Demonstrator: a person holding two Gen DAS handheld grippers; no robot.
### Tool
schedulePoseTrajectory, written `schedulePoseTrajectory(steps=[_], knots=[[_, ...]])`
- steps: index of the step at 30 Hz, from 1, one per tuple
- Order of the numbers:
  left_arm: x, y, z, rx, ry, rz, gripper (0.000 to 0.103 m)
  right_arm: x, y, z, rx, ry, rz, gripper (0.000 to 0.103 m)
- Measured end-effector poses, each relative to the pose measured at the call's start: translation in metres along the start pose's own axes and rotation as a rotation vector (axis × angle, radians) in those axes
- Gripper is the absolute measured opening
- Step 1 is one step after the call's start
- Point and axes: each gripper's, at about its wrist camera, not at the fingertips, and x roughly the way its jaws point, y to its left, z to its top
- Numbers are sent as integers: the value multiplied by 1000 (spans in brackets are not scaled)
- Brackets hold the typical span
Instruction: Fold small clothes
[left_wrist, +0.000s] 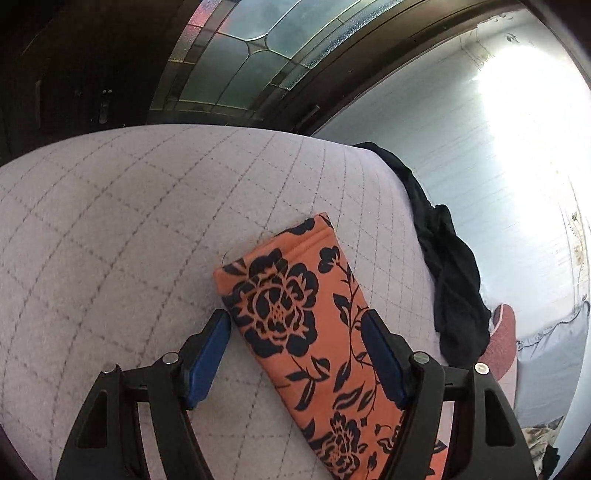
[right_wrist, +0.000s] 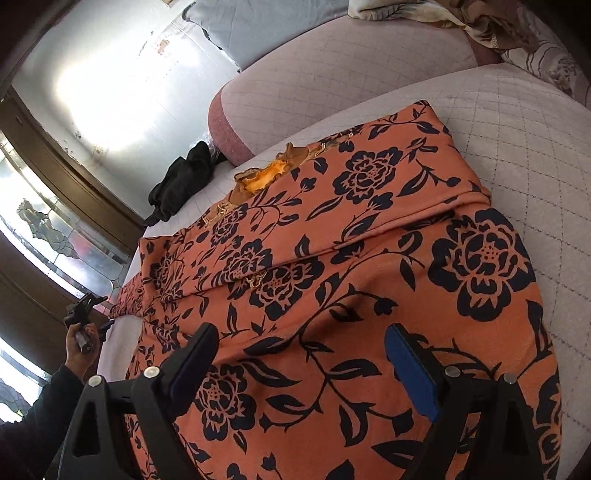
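Mid-fold on the orange floral garment (right_wrist: 332, 258) spread on the quilted bed (right_wrist: 535, 147): both my grippers, left (left_wrist: 295, 339) and right (right_wrist: 299, 354), hover spread and empty, so next I probably pinch that sleeve end (left_wrist: 280, 280) and fold it in.

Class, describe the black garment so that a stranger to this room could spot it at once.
Start at the quilted bed and go to its edge nearest the bright wall. There the black garment lies bunched in a heap, apart from the orange flowered cloth. It alone is plain, dark and crumpled, not spread flat.
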Motion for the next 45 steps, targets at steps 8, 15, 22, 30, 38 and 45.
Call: schedulePoseTrajectory(steps=[8, 15, 22, 30, 38, 45], knots=[[3, -29, 2, 177, -40, 262, 4, 3, 5, -4, -29, -5, 0, 93], [-117, -182, -82, 520, -223, 7, 4, -17, -8, 3, -1, -92, 48, 93], [-196, -340, -279, 864, -85, -432, 4, -46, -18, 3, 42, -168, 115, 93], [-93, -336, -479, 1208, 488, -295, 74, -55, -34, 1, 121, -187, 139, 93], [-112, -238, -383, 1091, 178, -155, 75, -57, -30, 5, 142, -180, 169, 93], [-75, -167, -297, 795, 65, -43, 78, -8, 2, 67, 88, -34, 128, 93]])
